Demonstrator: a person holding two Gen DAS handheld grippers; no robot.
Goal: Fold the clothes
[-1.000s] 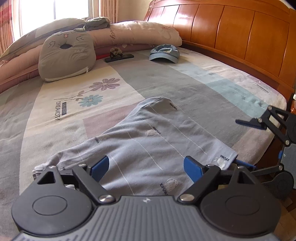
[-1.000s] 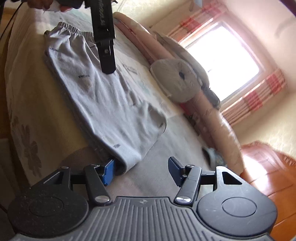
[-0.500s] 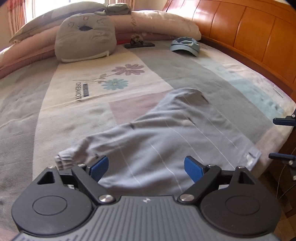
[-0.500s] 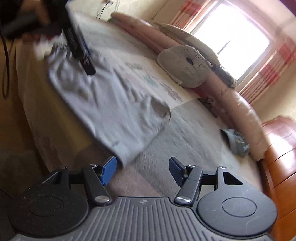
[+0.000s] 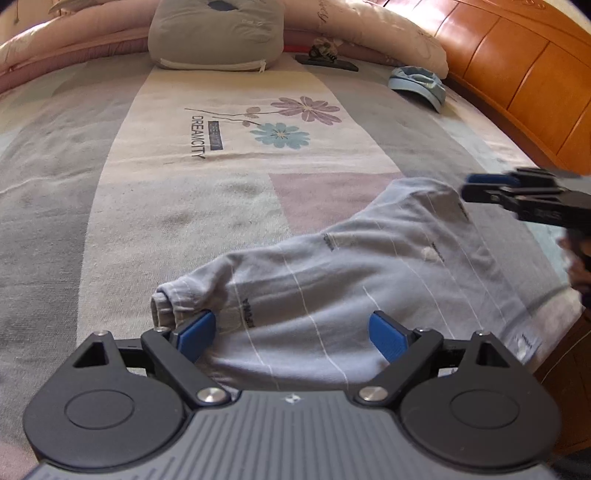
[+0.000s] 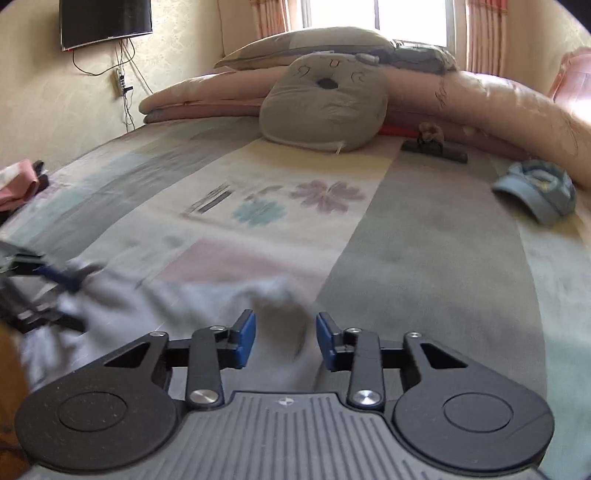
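A light grey garment (image 5: 369, 258) with thin white stripes lies flat near the front edge of the bed; its cuffed end (image 5: 166, 299) points left. My left gripper (image 5: 291, 328) hovers low over the near part of it, open wide, the left pad beside the cuff. In the right wrist view the garment (image 6: 184, 306) is blurred. A raised corner of it sits between the pads of my right gripper (image 6: 285, 334), which is open with a narrow gap. From the left wrist view the right gripper (image 5: 476, 186) hangs by the garment's far corner. The left gripper (image 6: 55, 280) shows blurred at the left.
A grey cushion (image 5: 218, 33) and rolled pink bedding (image 6: 480, 103) line the far side. A blue cap (image 5: 417, 85) and a flat black object (image 5: 327, 61) lie on the patterned sheet (image 5: 221, 177). The wooden headboard (image 5: 517, 74) runs along the right. Pink clothes (image 6: 14, 184) sit far left.
My right gripper swung from the bed's edge onto the garment's far corner and narrowed its jaws. The left gripper shifted toward the cuffed end and stayed open.
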